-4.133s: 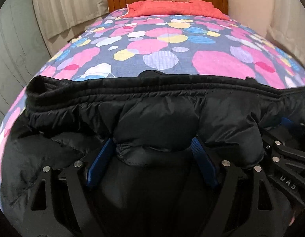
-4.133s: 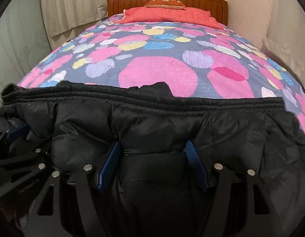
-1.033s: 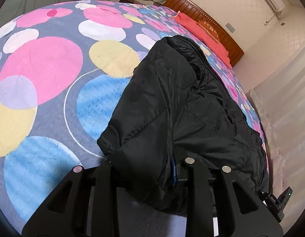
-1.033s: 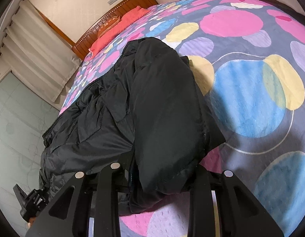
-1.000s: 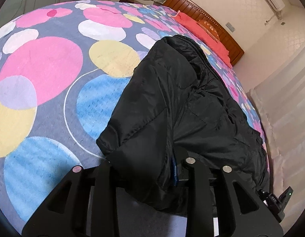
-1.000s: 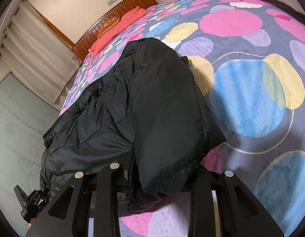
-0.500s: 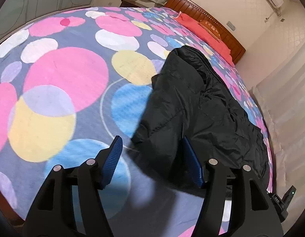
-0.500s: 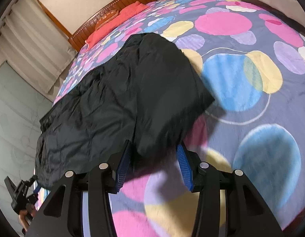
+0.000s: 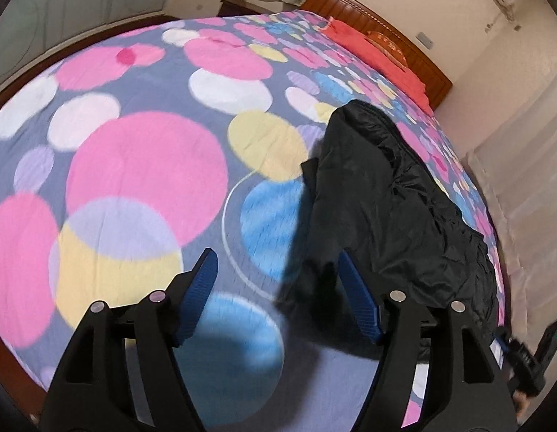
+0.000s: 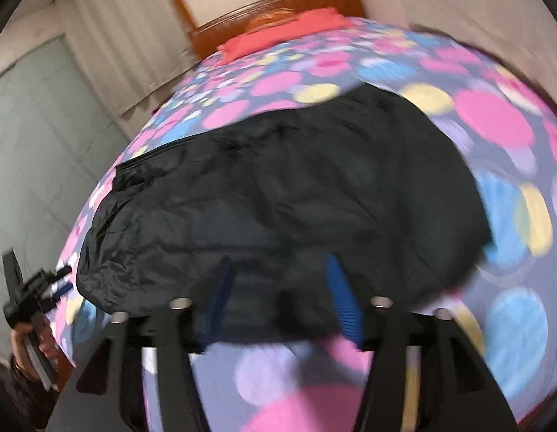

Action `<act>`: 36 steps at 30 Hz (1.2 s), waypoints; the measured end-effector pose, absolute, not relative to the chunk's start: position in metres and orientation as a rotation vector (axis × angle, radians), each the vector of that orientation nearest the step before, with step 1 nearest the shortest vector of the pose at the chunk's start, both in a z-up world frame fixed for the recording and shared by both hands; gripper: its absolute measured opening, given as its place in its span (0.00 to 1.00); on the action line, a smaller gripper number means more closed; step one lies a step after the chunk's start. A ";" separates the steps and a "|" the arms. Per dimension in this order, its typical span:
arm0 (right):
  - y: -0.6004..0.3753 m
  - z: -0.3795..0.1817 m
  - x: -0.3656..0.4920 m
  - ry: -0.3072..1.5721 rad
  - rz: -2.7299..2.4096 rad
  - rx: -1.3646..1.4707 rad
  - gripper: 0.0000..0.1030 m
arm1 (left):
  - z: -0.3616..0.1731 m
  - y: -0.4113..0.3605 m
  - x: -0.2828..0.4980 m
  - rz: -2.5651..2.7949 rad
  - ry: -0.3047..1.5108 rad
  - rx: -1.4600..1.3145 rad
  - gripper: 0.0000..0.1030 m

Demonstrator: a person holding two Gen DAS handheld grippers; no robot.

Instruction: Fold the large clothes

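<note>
Release recorded: I parted both the left gripper [image 9: 276, 284] and right gripper [image 10: 278, 284], dropping the black quilted padded jacket [image 10: 278, 194] folded on the circle-patterned bedspread [image 9: 134, 165], ending this fold.

A polka-dot bedspread [image 9: 141, 165], red pillow [image 9: 379, 61] and wooden headboard [image 9: 383, 32].

Black puffy jacket [image 9: 386, 194] folded, flat on bed.
</note>
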State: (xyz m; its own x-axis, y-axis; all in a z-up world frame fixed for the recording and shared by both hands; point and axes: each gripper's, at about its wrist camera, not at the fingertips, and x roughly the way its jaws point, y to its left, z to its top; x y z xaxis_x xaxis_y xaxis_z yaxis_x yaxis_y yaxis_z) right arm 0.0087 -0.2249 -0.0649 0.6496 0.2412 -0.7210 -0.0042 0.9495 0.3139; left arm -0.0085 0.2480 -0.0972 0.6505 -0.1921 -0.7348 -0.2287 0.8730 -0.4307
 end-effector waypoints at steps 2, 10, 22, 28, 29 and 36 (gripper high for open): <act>-0.211 -0.063 0.027 0.862 0.163 0.265 0.58 | -0.094 0.248 0.001 0.005 0.875 -0.517 0.68; -0.143 -0.061 0.091 0.851 0.105 0.076 0.58 | -0.102 0.243 0.046 -0.066 0.943 -0.472 0.68; -0.121 -0.105 0.114 0.911 0.004 -0.030 0.60 | -0.111 0.222 0.099 -0.206 0.981 -0.421 0.70; -0.118 -0.109 0.117 0.901 -0.006 -0.031 0.60 | -0.132 0.209 0.117 -0.262 1.042 -0.456 0.75; -0.118 -0.110 0.117 0.898 -0.007 -0.031 0.60 | -0.134 0.207 0.119 -0.268 1.049 -0.459 0.75; -0.118 -0.113 0.115 0.884 -0.003 -0.018 0.61 | -0.145 0.197 0.133 -0.306 1.089 -0.434 0.83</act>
